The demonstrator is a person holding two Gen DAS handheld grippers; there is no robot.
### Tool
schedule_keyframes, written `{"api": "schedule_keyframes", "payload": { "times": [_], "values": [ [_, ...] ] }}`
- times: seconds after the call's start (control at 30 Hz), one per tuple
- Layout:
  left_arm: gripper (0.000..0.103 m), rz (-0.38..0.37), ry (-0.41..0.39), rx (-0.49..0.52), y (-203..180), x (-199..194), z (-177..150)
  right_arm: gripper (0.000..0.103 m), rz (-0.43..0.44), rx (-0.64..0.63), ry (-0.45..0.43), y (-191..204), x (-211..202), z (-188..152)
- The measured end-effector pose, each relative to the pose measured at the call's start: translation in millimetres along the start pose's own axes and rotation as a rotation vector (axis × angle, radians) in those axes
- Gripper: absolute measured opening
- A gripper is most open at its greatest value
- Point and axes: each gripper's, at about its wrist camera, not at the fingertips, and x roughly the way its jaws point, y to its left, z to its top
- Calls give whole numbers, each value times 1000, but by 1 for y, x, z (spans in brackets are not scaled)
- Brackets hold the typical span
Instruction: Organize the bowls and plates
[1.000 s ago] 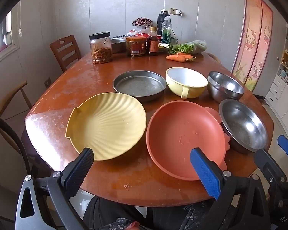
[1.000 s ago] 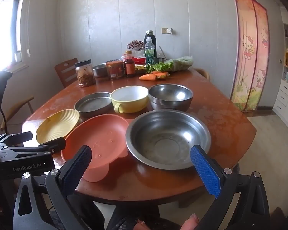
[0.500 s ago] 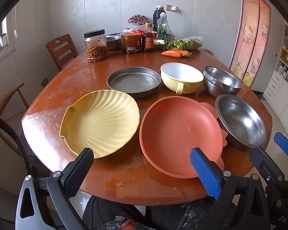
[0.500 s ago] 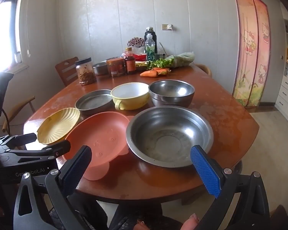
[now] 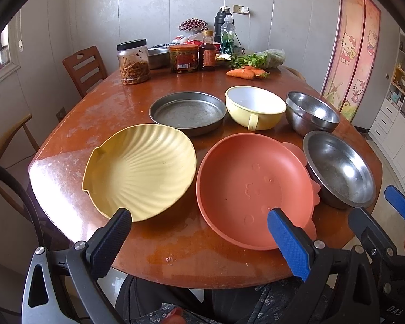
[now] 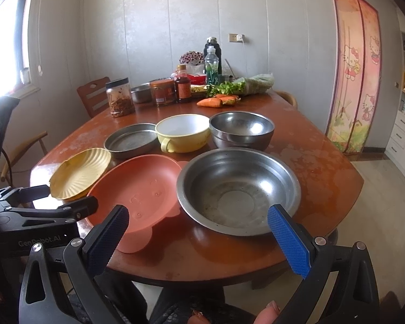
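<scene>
On the wooden table (image 5: 175, 248) lie a yellow shell-shaped plate (image 5: 140, 170), an orange plate (image 5: 251, 186), a wide steel bowl (image 5: 340, 170), a round metal tray (image 5: 187, 112), a yellow bowl with a handle (image 5: 255, 106) and a deep steel bowl (image 5: 311, 114). My left gripper (image 5: 202, 239) hovers open over the near edge, between the yellow and orange plates. My right gripper (image 6: 198, 236) is open in front of the wide steel bowl (image 6: 237, 189) and the orange plate (image 6: 137, 191). Neither holds anything.
At the far end stand a jar (image 5: 133, 62), a sauce jar (image 5: 183, 58), bottles (image 5: 226, 37), carrots (image 5: 241, 73) and greens. A wooden chair (image 5: 85, 67) stands at the back left, and a pink curtain (image 5: 356, 51) hangs on the right. A person sits below the table edge.
Both grippers have edged slightly forward and shifted; the dishes sit a little differently in view. No dish has moved, and both grippers stay open.
</scene>
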Motion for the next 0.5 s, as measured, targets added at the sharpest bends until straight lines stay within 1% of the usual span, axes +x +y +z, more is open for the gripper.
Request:
{"api": "schedule_keyframes", "payload": {
  "times": [0.5],
  "values": [
    [101, -6, 2, 6, -2, -1, 1, 103, 13, 7, 8, 0, 1, 0]
  ]
}}
